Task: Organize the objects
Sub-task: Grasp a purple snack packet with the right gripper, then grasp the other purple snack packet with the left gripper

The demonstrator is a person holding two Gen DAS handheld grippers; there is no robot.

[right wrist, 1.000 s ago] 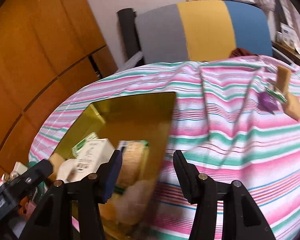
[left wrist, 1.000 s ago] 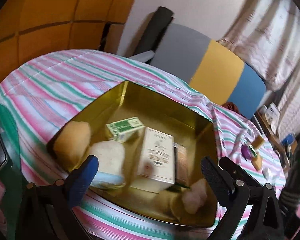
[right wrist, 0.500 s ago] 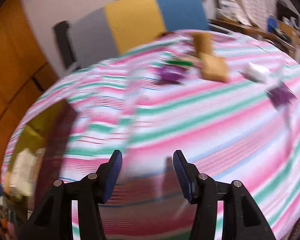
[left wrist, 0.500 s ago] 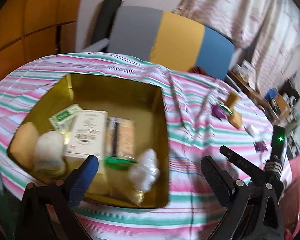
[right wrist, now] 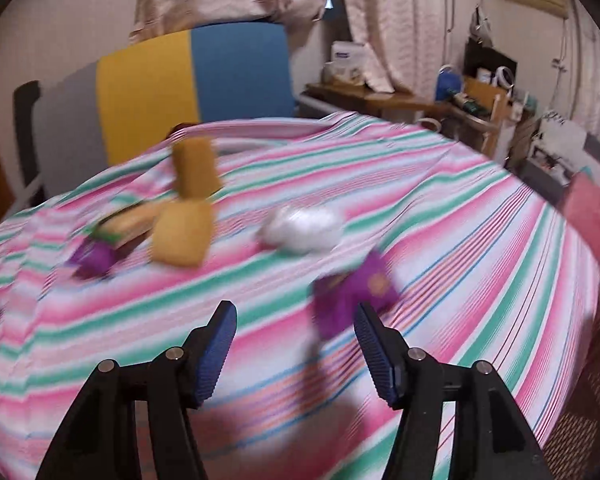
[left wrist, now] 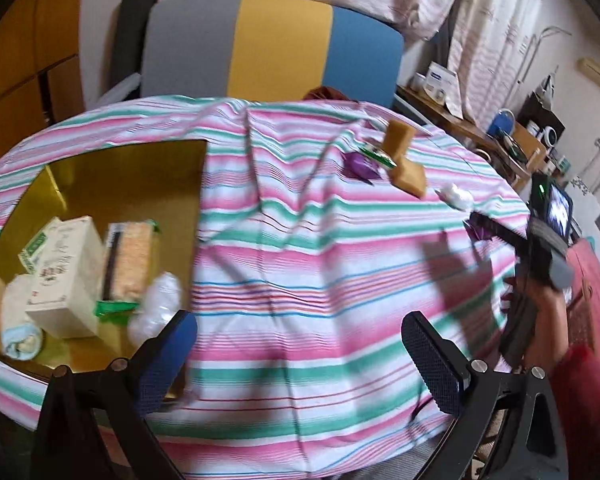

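A gold tin tray [left wrist: 112, 184] lies at the left of the striped table and holds a cream carton [left wrist: 66, 272], a cracker pack [left wrist: 130, 260], a white bag [left wrist: 158, 304] and other small items. Loose on the cloth are two tan blocks [right wrist: 186, 232], a purple packet [right wrist: 350, 292], a white wad [right wrist: 304, 228] and another purple packet [right wrist: 94, 254]. My left gripper [left wrist: 300, 356] is open and empty over the cloth, right of the tray. My right gripper [right wrist: 296, 344] is open and empty, just in front of the nearer purple packet.
A grey, yellow and blue chair [left wrist: 276, 44] stands behind the table. A cluttered side shelf [right wrist: 472, 100] and curtains are at the back right. The striped cloth [left wrist: 320, 272] is wrinkled near the tray. A red cushion [left wrist: 592, 300] is at the right.
Both grippers have swung right, away from the tray. The right gripper now faces the loose objects, with the purple packet close ahead. Both stay open and empty.
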